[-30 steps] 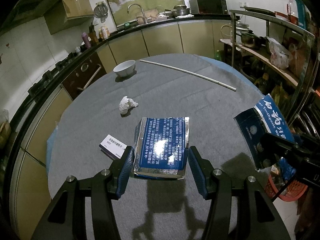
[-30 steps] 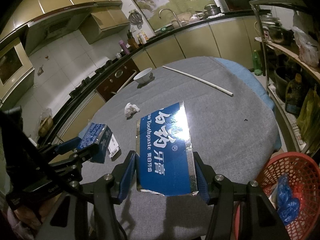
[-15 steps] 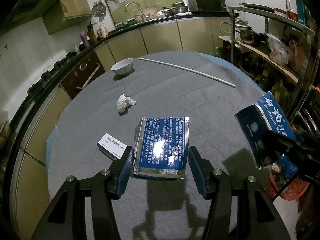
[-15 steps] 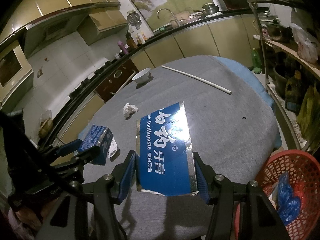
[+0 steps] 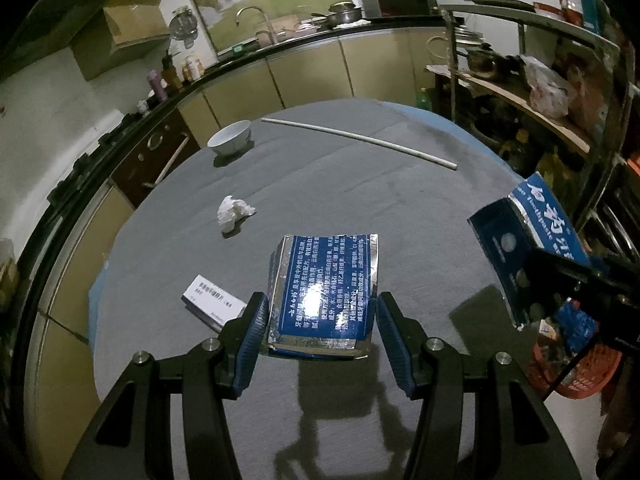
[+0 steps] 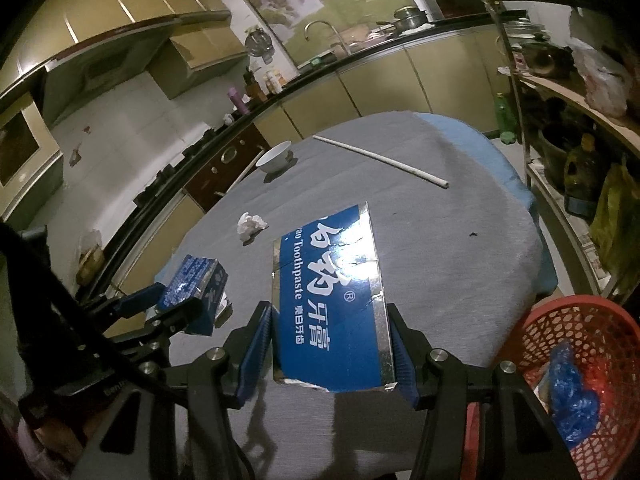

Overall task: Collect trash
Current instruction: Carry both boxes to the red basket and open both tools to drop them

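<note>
My left gripper (image 5: 318,320) is shut on a blue toothpaste box (image 5: 326,288) and holds it above the grey table (image 5: 360,184). My right gripper (image 6: 330,344) is shut on a second blue toothpaste box (image 6: 332,300), also held above the table; that box shows at the right of the left wrist view (image 5: 528,248). The left gripper's box shows at the left of the right wrist view (image 6: 196,284). A crumpled white tissue (image 5: 234,212) and a small white box (image 5: 212,300) lie on the table. A red basket (image 6: 576,368) with blue plastic in it stands off the table's right edge.
A white bowl (image 5: 230,138) and a long white rod (image 5: 360,140) lie at the far side of the table. A kitchen counter with a sink (image 5: 256,36) runs behind. A metal shelf rack (image 5: 540,80) with pots stands at the right.
Both grippers have drawn back a little from the table with their boxes still held. The tissue and bowl look slightly further away.
</note>
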{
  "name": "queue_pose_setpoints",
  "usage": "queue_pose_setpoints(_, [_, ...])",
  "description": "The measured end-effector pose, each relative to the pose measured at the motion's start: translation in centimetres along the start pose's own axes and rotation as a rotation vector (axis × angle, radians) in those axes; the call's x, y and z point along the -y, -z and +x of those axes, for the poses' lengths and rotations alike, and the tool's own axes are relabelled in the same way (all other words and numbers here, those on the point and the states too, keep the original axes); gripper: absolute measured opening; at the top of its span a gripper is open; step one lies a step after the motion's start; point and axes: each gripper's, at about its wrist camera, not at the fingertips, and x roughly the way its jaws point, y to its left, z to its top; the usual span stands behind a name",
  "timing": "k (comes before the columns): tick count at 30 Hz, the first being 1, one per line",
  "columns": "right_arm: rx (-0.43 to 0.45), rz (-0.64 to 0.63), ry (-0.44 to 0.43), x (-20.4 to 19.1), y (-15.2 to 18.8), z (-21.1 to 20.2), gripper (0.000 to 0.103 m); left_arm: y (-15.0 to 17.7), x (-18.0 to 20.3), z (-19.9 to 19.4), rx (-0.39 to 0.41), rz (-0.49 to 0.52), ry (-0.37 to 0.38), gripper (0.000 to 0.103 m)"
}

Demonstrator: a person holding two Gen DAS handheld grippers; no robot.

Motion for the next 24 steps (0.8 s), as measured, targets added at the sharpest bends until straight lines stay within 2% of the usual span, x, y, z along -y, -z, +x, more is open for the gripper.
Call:
queue_pose_setpoints(4, [0.019, 0.023, 0.011, 1.2, -0.1, -0.8, 0.058, -0.6, 1.5, 0.0, 0.004, 0.03, 0.013, 0.057])
queue_pose_setpoints(6, [0.027, 0.039, 0.018, 2.0, -0.2, -1.3, 0.058, -0.9, 2.4, 0.0, 0.0, 0.042, 0.042, 0.057])
queue_pose_setpoints(12, [0.063, 0.084, 0.074, 5.1, -0.4, -3.7, 0.058, -1.9, 6.6, 0.2, -0.022, 0.101, 0.225, 0.057])
queue_pose_setpoints(19, [0.087, 0.231, 0.202, 12.4, 1.6, -7.9, 0.058, -2.3, 11.6, 0.4, -0.069, 0.163, 0.421, 0.057])
queue_pose_setpoints(24, [0.081, 0.321, 0.275, 16.3, 3.2, -10.4, 0.058, -2.0, 15.0, 0.2, -0.107, 0.217, 0.528, 0.057])
